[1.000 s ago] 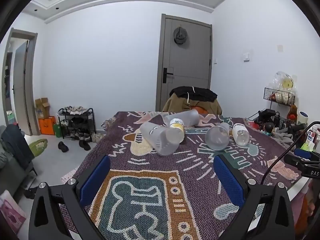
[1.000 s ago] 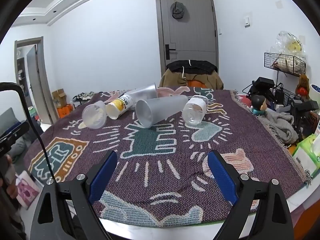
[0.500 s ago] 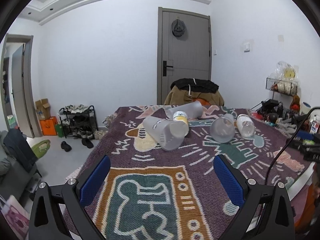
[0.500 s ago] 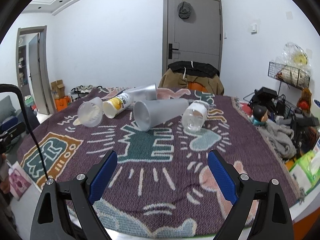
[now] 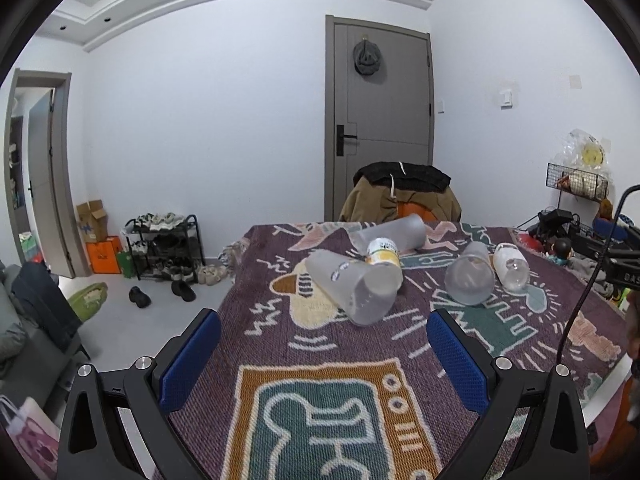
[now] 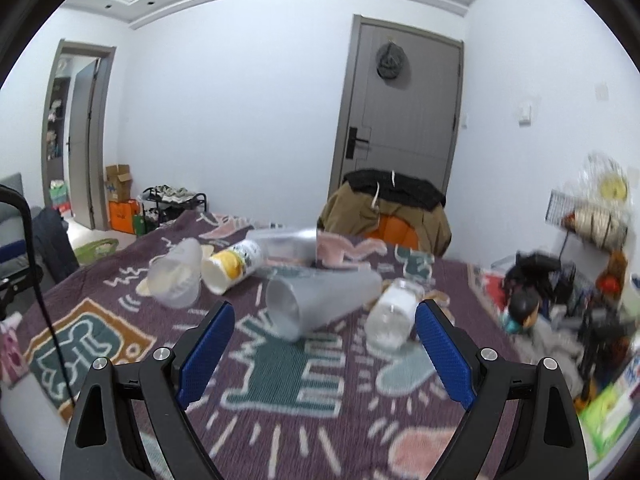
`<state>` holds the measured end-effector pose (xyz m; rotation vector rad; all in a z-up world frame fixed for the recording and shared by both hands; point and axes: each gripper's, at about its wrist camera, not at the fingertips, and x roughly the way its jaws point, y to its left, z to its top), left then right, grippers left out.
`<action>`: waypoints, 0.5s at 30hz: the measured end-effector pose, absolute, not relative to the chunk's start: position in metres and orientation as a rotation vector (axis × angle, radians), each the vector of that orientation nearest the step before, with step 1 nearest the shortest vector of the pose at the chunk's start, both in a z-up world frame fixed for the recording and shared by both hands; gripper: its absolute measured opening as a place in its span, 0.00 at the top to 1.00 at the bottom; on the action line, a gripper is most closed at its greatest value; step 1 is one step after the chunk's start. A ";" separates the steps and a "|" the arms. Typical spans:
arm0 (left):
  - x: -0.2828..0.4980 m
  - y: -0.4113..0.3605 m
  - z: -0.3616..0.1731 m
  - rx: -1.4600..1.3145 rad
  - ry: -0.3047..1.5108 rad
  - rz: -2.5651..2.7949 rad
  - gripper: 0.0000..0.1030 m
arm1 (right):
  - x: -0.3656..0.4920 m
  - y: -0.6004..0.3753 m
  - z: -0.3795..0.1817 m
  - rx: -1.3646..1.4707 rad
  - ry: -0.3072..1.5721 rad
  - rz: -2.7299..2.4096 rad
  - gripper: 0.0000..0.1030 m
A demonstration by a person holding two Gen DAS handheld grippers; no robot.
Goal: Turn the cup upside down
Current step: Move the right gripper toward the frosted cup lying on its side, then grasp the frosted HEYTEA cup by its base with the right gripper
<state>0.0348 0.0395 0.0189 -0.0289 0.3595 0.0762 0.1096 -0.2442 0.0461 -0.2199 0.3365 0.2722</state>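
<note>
Five containers lie tipped on their sides on the patterned rug covering my table. Nearest my left gripper, whose blue pads stand wide apart around nothing, is a frosted cup. Behind it lies a yellow-labelled bottle; its print is too small to read. My right gripper, fingers likewise spread and empty, faces another frosted cup, its mouth toward me, just beside a clear jar.

Home: shoe rack, jacket-draped chair, door.
</note>
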 end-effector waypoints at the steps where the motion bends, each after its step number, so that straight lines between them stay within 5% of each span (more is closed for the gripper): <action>1: 0.037 0.041 0.020 -0.031 0.358 0.077 0.00 | 0.114 -0.239 0.049 -0.240 0.325 0.287 0.11; 15: 0.075 0.083 0.031 -0.106 0.374 0.156 0.00 | 0.195 -0.170 0.036 -0.716 0.345 0.374 0.11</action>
